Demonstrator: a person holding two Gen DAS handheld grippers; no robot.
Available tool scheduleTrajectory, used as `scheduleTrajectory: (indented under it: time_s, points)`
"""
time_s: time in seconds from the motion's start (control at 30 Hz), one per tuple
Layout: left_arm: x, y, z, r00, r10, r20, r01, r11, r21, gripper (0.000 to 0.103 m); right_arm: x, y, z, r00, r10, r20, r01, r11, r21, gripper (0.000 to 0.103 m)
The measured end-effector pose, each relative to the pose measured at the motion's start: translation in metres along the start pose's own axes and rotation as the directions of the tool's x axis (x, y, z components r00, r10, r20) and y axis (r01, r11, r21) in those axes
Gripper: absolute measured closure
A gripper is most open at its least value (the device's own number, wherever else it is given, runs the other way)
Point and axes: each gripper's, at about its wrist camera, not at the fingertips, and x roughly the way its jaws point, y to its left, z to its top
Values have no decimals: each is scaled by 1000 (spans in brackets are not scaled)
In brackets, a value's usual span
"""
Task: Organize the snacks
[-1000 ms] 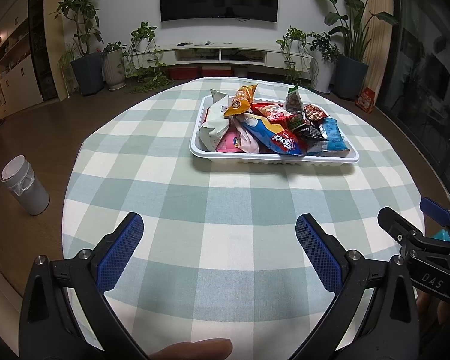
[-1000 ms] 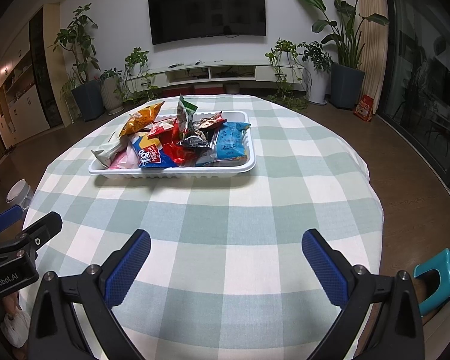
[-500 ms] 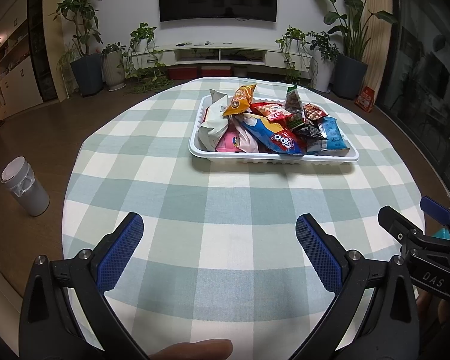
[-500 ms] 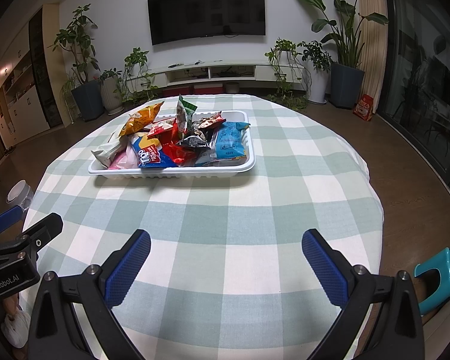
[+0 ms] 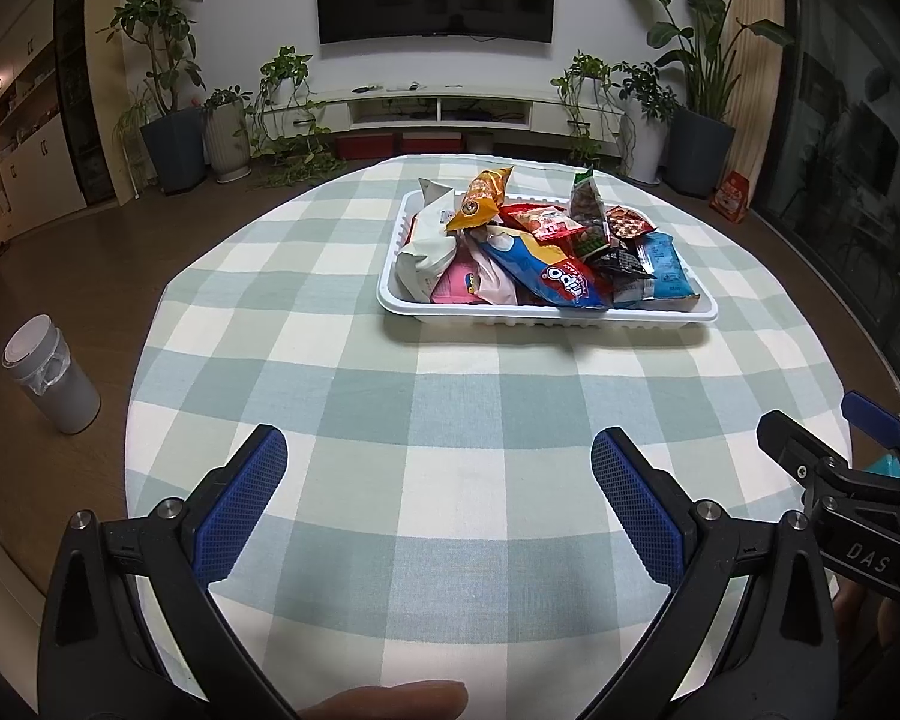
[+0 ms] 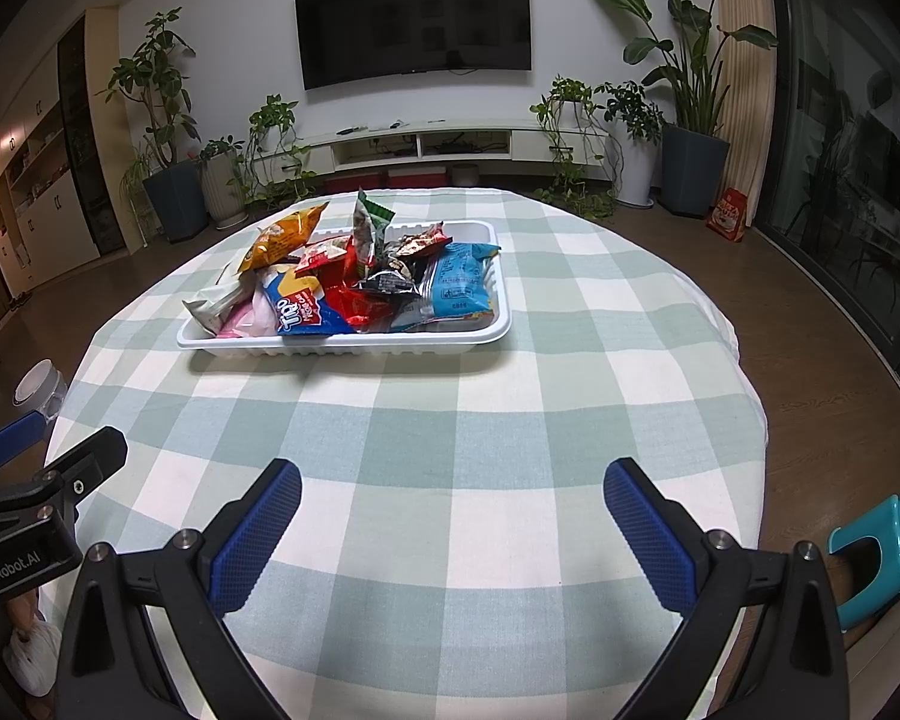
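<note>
A white tray sits on the far half of a round table with a green checked cloth. It is heaped with several snack packets: a blue Tipo pack, an orange bag, a light blue pack, a green bag. My left gripper is open and empty over the near cloth. My right gripper is open and empty too, well short of the tray.
A grey bin stands on the floor left of the table. A teal stool stands at the right near the table edge. Potted plants, a TV and a low cabinet line the far wall. Each gripper shows at the other view's edge.
</note>
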Motion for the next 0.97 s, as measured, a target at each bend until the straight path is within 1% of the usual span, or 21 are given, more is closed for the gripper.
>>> scheduleTrajectory:
  time_s: [0.57,0.73,0.97]
  points:
    - [1,-2,0,1000,-3,-2,3,1000,6,0,0,0,1,1000,-1,-2,1,1000,-2,0]
    - [3,-3,-3,1000,-4,-7,5,1000,23,0,0,0,1,1000,1,-5,-1,1000,0,0]
    - [-1,-3,-5,1000,-10,29,9,999,51,0,0,-1,-4,1000,2,-9,-2,1000,0,0]
